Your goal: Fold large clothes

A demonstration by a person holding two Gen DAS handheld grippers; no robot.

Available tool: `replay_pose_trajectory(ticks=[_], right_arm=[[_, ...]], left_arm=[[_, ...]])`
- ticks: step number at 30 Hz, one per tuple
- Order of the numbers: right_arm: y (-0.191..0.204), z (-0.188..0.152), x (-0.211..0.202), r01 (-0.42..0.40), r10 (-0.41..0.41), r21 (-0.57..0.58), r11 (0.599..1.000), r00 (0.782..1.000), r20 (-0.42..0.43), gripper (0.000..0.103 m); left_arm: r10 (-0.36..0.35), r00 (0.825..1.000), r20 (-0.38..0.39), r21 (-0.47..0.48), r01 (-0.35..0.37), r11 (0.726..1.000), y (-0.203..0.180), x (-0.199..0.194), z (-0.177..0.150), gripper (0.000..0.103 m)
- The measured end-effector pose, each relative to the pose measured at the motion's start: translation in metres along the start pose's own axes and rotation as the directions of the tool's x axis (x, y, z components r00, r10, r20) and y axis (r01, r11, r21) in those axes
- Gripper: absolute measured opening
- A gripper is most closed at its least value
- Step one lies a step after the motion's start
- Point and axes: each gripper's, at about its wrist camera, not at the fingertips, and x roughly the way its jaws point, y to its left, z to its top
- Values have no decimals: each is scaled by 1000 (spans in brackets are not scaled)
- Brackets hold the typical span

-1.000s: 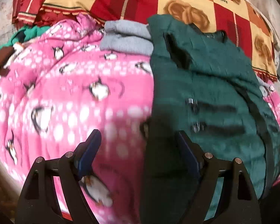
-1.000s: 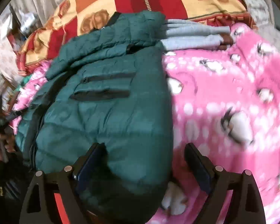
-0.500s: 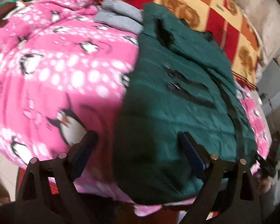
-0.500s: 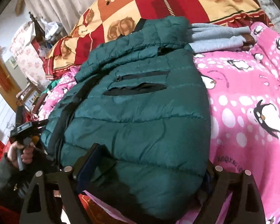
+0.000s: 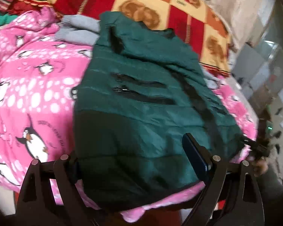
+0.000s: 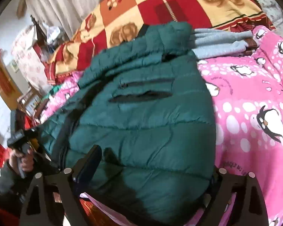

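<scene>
A: Green puffer jacket [image 5: 145, 101] — it lies flat on the pink penguin blanket [image 5: 32, 86], hem toward us and reaching right to the blanket's near edge, collar up against the checked red and yellow quilt [image 5: 160, 5].

B: And the grippers?

A: Both at the hem. The left gripper [image 5: 134, 162] has its jaws spread wide, the hem between them, its left finger hidden by the fabric. The right gripper [image 6: 152, 171] is spread just as wide over the hem's other corner; I see no pad pressing on cloth.

B: Any room around it?

A: Plenty of bare blanket on one side of the jacket. Folded grey clothes [image 6: 220, 41] touch the shoulder there. On the other side, the jacket nearly meets the blanket's edge, where a hand [image 6: 22, 160] holds the left gripper.
</scene>
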Motion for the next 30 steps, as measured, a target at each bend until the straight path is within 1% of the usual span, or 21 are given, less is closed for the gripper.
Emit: replay_pose_trajectory(ticks=[1,2,4,5,6,8,9,10,11,12,15,17,18,19,20,22,24,25,27,28,30], right_arm=[[0,-1,4,23,-23,-10,1000,1000,-17,91],[2,-2,5,34,-34,-22,999,999,-19,90],[7,-3,6,56,-56,-52,997,998,-14,90],[8,-3,5,61,-62,-61,996,998,-1,86],[8,-3,2,62,-61,-63,996,998,20,77],[9,-1,-4,62,-58,-73,995,996,61,65],[9,0,-7,75,-69,-77,994,994,81,56],[9,1,-8,85,-78,-75,994,993,90,52],[8,2,-8,96,-89,-69,993,992,91,46],[7,3,-9,102,-96,-64,993,991,91,43],[11,1,-5,119,-113,-86,989,991,74,42],[9,-1,2,133,-129,-91,987,991,43,42],[7,-2,5,130,-127,-83,988,991,38,42],[7,-1,4,129,-126,-84,988,991,44,42],[10,-1,1,134,-129,-99,986,990,54,42],[16,-1,-5,146,-136,-127,981,987,84,35],[24,-1,-16,149,-131,-141,979,983,127,25],[28,-1,-22,151,-130,-146,978,981,142,23],[39,-4,-36,153,-127,-149,977,977,169,19],[42,-5,-41,147,-121,-148,978,977,176,19],[52,-10,-55,138,-109,-156,978,977,185,18]], left_arm=[[46,999,-12,-16,-46,999,4,6,1,83],[73,997,-26,-40,-74,996,10,12,1,80],[66,998,-18,-81,-67,994,15,15,1,80],[72,997,-13,-73,-73,995,12,16,1,79],[83,997,-8,-52,-83,995,9,15,0,74],[91,996,14,-32,-90,995,3,13,0,66],[98,995,35,-29,-97,995,0,10,1,55],[103,993,55,-32,-101,994,0,8,1,46],[100,993,68,-40,-97,994,4,6,1,43],[101,992,79,-48,-97,994,7,5,4,38],[107,990,88,-52,-103,993,10,6,4,38],[110,991,74,-71,-105,992,13,11,3,43],[109,992,66,-89,-103,991,15,12,3,51],[107,993,53,-113,-100,988,18,15,3,55],[105,993,52,-120,-98,988,19,15,3,55],[112,992,58,-115,-105,988,17,13,3,55],[115,991,71,-97,-108,989,12,9,2,55],[108,992,67,-86,-102,991,10,7,3,49],[134,989,62,-50,-131,990,4,0,4,24],[123,991,58,-50,-120,992,2,-6,5,18],[104,993,59,-42,-101,994,-2,-21,4,16]])
